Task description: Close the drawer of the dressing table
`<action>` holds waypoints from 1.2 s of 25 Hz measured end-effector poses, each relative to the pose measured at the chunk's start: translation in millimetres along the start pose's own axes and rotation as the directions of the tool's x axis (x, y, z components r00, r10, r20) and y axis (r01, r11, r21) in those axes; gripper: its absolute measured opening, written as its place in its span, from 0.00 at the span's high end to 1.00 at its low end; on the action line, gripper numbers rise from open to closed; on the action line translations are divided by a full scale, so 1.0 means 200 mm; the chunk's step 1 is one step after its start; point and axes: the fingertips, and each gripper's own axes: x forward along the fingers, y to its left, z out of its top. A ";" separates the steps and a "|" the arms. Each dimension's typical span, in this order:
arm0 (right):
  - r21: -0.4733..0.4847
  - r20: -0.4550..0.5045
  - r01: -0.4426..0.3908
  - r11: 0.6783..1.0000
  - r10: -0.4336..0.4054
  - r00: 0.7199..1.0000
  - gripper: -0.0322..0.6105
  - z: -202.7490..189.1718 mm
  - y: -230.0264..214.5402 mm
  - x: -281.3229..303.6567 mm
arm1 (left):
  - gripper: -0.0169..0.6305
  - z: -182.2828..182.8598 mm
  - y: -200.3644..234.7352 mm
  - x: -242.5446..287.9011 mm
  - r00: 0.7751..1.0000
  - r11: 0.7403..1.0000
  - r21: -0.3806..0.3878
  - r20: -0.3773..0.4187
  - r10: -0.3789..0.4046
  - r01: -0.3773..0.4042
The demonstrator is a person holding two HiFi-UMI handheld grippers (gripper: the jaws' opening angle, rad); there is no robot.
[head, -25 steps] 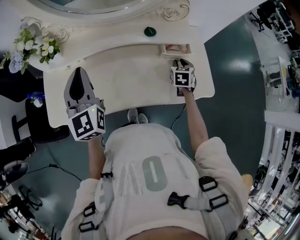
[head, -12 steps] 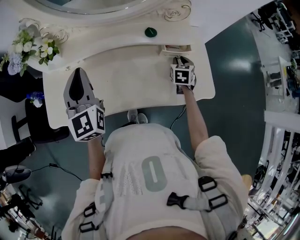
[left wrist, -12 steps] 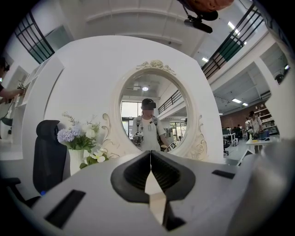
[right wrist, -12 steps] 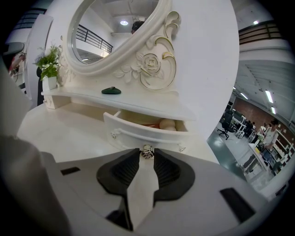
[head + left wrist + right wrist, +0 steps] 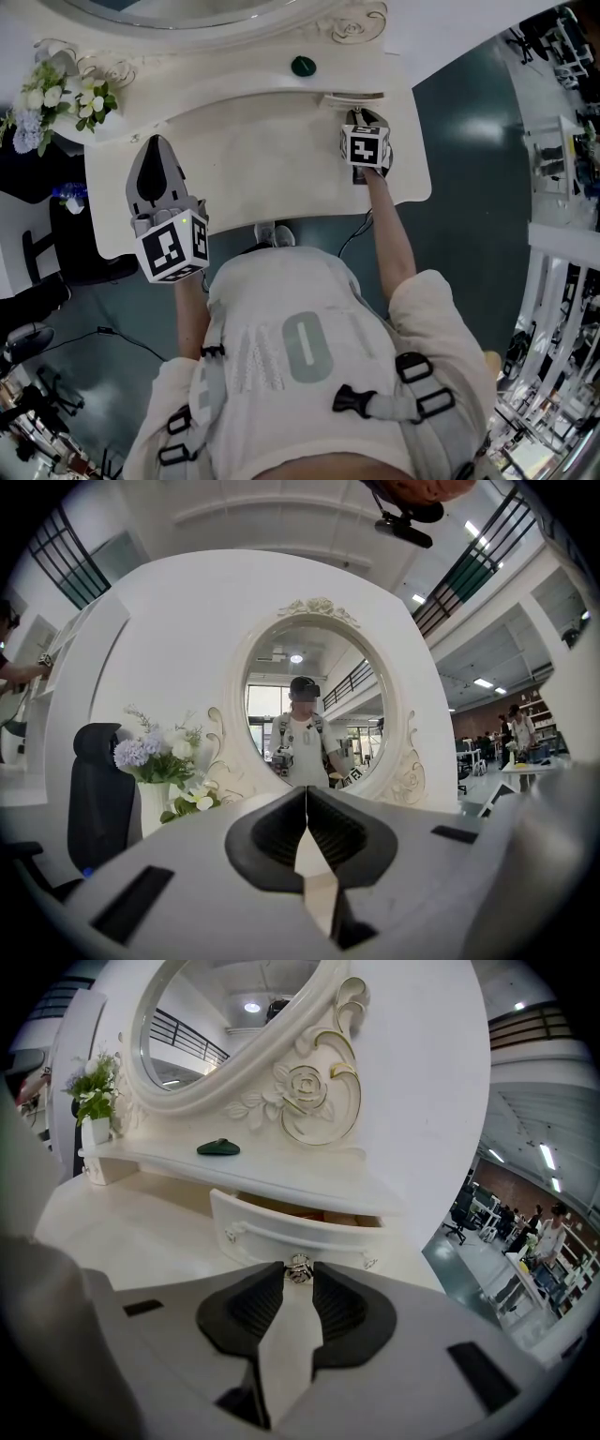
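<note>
Nearest the person, the left gripper (image 5: 157,145) hangs over the near left part of the dressing table (image 5: 262,159). Its jaws are brought together with nothing between them, and it takes no part in the work.

Farther off to the right, the right gripper (image 5: 362,116) slants down toward the drawer (image 5: 281,1230). Its jaws are narrowed onto the small metal knob (image 5: 299,1269) at the middle of the drawer front, one pad on either side of it.

The drawer sits at the far right of the tabletop, under the raised shelf (image 5: 281,1177) below the mirror (image 5: 211,1026). The job looks mostly done but not finished. In the right gripper view a thin brownish strip of the drawer's inside shows between its front and the shelf above. From the head view only a sliver of the front juts out. What is left seems to be a short push away from the person until the front sits flush, then letting go of the knob.

The drawer's long axis runs left to right along the table's far side. Its front faces near, toward the person, and it slides near to far.
</note>
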 end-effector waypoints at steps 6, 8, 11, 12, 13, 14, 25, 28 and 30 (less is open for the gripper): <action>0.000 -0.001 0.000 1.000 0.000 1.000 0.79 0.03 -0.01 0.03 | 0.94 0.00 0.00 0.02 1.000 1.000 0.004 -0.007 0.003 -0.003; -0.001 -0.001 -0.001 1.000 0.001 1.000 0.79 0.04 -0.01 0.04 | 0.94 -0.01 0.00 0.02 1.000 1.000 0.004 -0.010 0.003 -0.003; -0.004 0.000 -0.001 1.000 0.001 1.000 0.79 0.05 -0.01 0.06 | 0.94 -0.02 0.00 0.03 1.000 1.000 0.005 -0.014 0.006 -0.006; -0.006 0.001 -0.002 1.000 0.002 1.000 0.79 0.06 -0.01 0.07 | 0.94 -0.02 0.01 0.04 1.000 1.000 0.005 -0.016 0.008 -0.007; -0.006 0.000 -0.002 1.000 0.002 1.000 0.79 0.06 -0.01 0.07 | 0.94 -0.03 0.01 0.04 1.000 1.000 0.006 -0.017 0.009 -0.009; -0.006 -0.001 -0.002 1.000 0.002 1.000 0.79 0.07 -0.01 0.08 | 0.94 -0.03 0.02 0.05 1.000 1.000 0.007 -0.019 0.011 -0.011; -0.010 0.001 -0.001 1.000 0.001 1.000 0.79 0.12 -0.03 0.14 | 0.94 -0.03 0.05 0.06 0.999 0.999 0.011 -0.025 0.034 -0.033; -0.010 0.002 -0.002 1.000 0.002 1.000 0.79 0.12 -0.02 0.14 | 0.94 -0.04 0.06 0.06 0.999 0.999 0.011 -0.025 0.041 -0.040; -0.008 0.002 -0.003 1.000 0.003 1.000 0.79 0.12 -0.02 0.14 | 0.94 -0.04 0.05 0.05 0.999 0.999 0.011 -0.028 0.041 -0.040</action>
